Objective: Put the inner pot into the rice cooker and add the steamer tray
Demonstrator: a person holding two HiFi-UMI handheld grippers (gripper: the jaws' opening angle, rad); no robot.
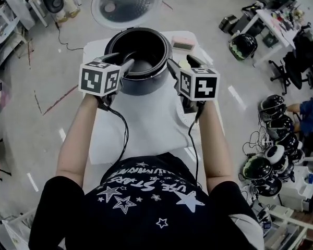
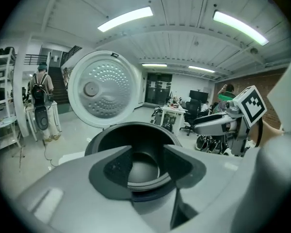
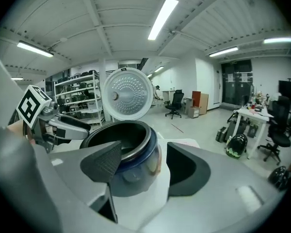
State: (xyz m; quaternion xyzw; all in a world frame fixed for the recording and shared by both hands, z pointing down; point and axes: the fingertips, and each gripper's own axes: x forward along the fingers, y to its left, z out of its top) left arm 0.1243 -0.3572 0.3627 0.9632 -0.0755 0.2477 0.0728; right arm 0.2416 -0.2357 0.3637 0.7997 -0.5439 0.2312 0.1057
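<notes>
The dark rice cooker (image 1: 141, 83) stands at the far end of the white table (image 1: 146, 132), its round white lid (image 1: 126, 3) swung open behind it. A black inner pot (image 1: 141, 61) sits inside the body. My left gripper (image 1: 121, 62) is open at the cooker's left rim, and in the left gripper view the pot (image 2: 144, 171) shows between the spread jaws. My right gripper (image 1: 181, 64) is open at the right rim. In the right gripper view the cooker wall (image 3: 136, 149) lies between its jaws. Part of a white round edge (image 1: 187, 120) shows under my right forearm.
A small pinkish box (image 1: 183, 43) lies on the table behind the cooker to the right. Several helmets (image 1: 271, 105) crowd the floor at the right. A desk with chairs (image 1: 274, 20) stands at the far right. A person with a backpack (image 2: 40, 89) is far off.
</notes>
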